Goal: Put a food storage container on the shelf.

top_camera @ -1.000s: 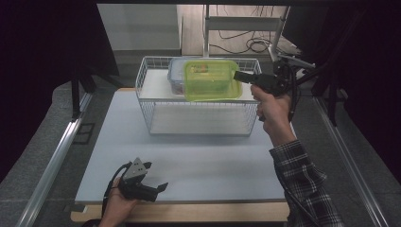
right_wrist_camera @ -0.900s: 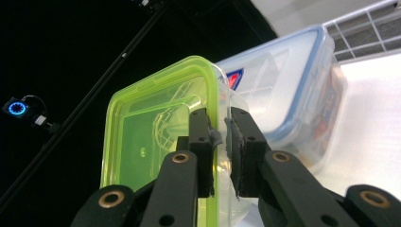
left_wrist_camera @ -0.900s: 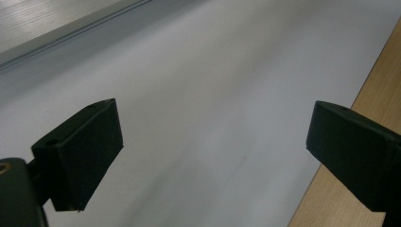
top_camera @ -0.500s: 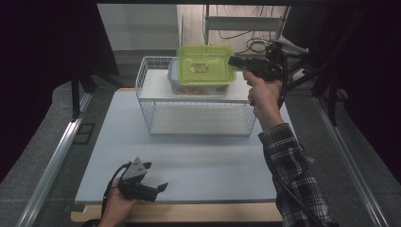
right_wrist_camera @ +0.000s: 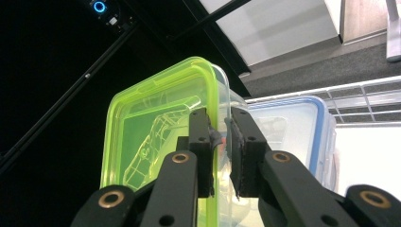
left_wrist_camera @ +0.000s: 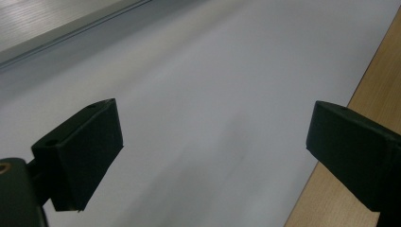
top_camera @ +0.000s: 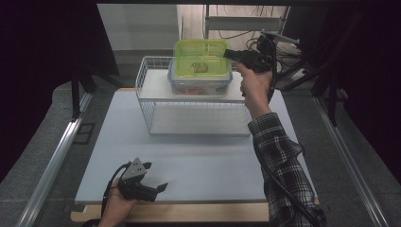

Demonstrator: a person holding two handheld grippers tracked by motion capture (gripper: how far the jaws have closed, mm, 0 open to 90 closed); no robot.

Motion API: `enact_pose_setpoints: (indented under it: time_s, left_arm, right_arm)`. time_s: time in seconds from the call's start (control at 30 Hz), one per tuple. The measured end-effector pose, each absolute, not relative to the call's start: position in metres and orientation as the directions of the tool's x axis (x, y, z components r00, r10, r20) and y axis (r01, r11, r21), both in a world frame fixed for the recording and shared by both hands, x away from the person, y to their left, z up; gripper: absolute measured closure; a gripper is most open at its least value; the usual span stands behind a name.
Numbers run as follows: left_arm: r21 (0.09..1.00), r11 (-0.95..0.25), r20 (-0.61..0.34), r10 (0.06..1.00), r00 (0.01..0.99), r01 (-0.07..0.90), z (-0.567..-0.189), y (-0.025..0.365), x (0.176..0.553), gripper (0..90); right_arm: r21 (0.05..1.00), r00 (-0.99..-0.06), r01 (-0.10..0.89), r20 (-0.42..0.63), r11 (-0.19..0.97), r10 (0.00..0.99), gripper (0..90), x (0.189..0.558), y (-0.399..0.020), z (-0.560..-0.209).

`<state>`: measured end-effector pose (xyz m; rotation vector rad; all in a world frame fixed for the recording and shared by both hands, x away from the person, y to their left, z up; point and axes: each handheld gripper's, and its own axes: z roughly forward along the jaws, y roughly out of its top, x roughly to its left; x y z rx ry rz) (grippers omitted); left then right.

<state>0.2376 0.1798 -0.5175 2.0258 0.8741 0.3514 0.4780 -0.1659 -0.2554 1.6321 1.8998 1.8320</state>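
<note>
Green-lidded box (right_wrist_camera: pixel 156 142) contents unclear; lower edge hidden behind right hand-held gripper (right_wrist_camera: pixel 220 137); blue-lidded box (right_wrist_camera: pixel 293 137) half hidden.

Two containers (top_camera: pixel 200 71) above wire basket (top_camera: pixel 189 111)

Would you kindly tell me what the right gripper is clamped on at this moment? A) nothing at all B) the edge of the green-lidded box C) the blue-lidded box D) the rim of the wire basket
B: in the right gripper view the right gripper pinches the edge of the green-lidded box, raised above the blue-lidded box in the wire basket.
</note>
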Motion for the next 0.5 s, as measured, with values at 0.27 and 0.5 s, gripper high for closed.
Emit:
enact_pose_setpoints:
  time_s: [0.27, 0.5]
  left_arm:
    - [0.812, -0.372, -0.079, 0.694, 0.716, 0.450, -0.5180, 0.1790, 0.2378, 4.4]
    - [0.809, -0.372, -0.085, 0.692, 0.717, 0.455, -0.5188, 0.1789, 0.2383, 4.3]
  right_arm:
    - [0.756, -0.445, 0.608, 0.579, -0.244, 0.683, 79.0, 0.4777, -0.1613, -0.2611]
    - [0.802, -0.445, 0.572, 0.479, -0.172, 0.756, 72.2, 0.4790, -0.1559, -0.2614]
